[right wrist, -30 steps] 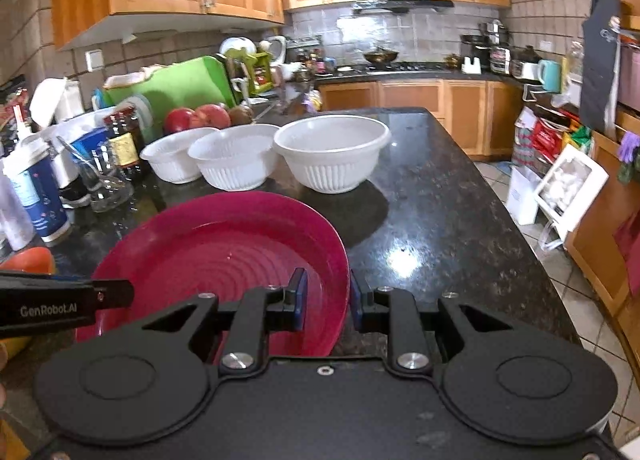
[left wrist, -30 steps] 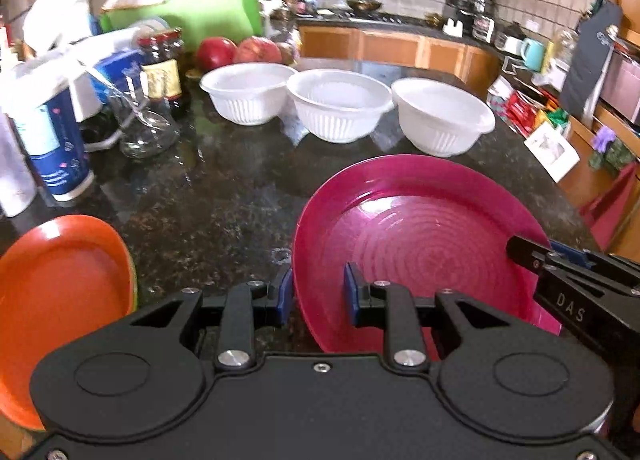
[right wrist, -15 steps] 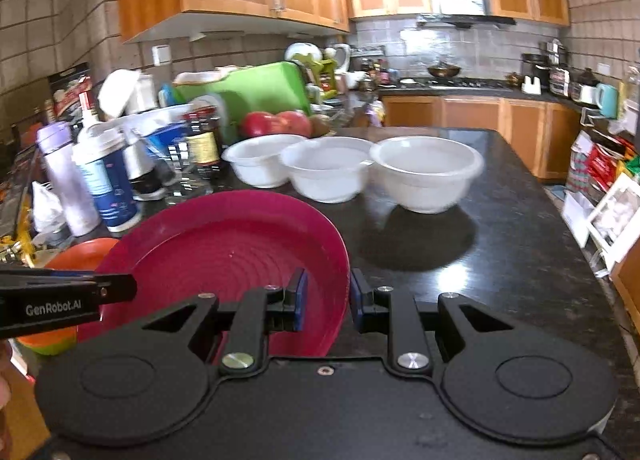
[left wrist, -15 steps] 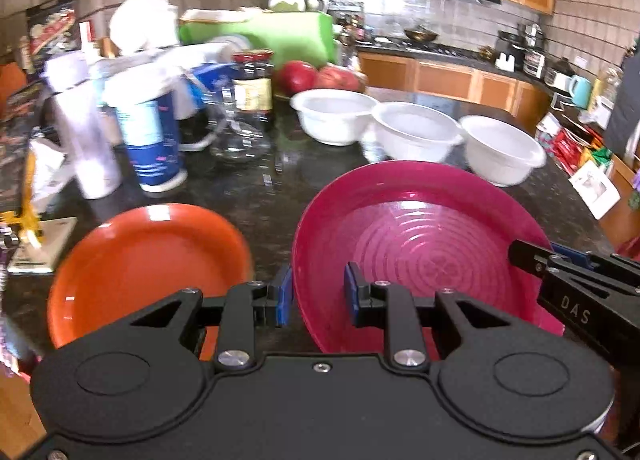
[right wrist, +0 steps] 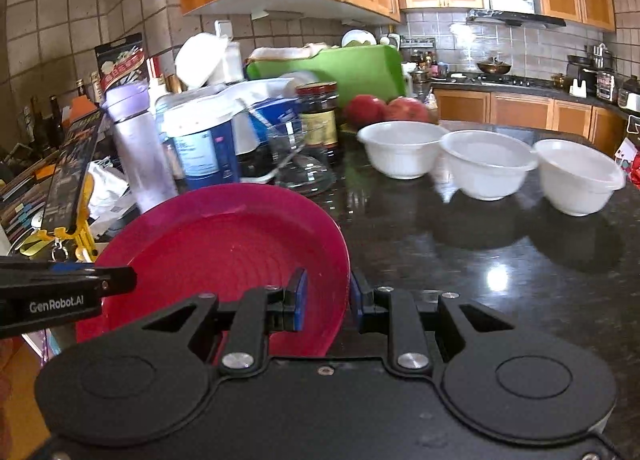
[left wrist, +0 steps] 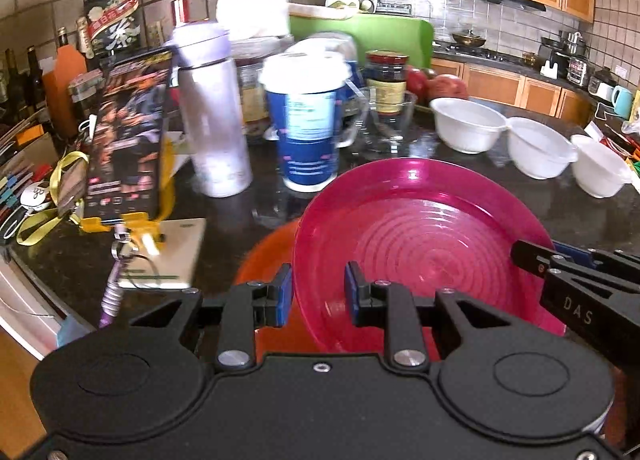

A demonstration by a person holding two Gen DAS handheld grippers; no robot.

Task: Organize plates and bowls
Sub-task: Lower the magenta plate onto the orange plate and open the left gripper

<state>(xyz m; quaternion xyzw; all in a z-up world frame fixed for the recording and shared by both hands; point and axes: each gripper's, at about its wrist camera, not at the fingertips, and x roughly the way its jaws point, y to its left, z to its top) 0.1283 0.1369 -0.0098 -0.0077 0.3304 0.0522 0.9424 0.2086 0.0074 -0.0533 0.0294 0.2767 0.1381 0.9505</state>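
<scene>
While the pink plate (left wrist: 420, 244) fills the middle of the left wrist view, the left gripper (left wrist: 318, 294) has its near left rim between two blue pads, and they look clamped on it, one outside the rim and one inside. Under that plate, an orange plate (left wrist: 268, 260) peeks out on the left, lying on the dark counter (left wrist: 592, 215); whether the two plates touch I cannot tell. The right gripper (left wrist: 560, 260) comes in from the right edge, on the plate's far right rim. Beyond it stand three white bowls (left wrist: 536, 145) in a row, well apart from the plate. To the left there is clutter: a blue cup (left wrist: 308, 131), a lilac bottle (left wrist: 212, 111), a jar (left wrist: 386, 83) and a phone (left wrist: 124, 143) propped on a yellow stand.

Over to the right wrist view: the right gripper (right wrist: 326, 300) is clenched on the pink plate (right wrist: 224, 248), its right rim pinched between the pads. The left gripper (right wrist: 80, 284) reaches in from the left, at the opposite rim. So the plate sits between the two tools, tilted a little, in front of the cup (right wrist: 200, 143) and bottle (right wrist: 136, 147). The bowls (right wrist: 484, 165) line up on the right on the counter (right wrist: 500, 260), the first two looking edge to edge, with red fruit (right wrist: 384, 109) behind them.
</scene>
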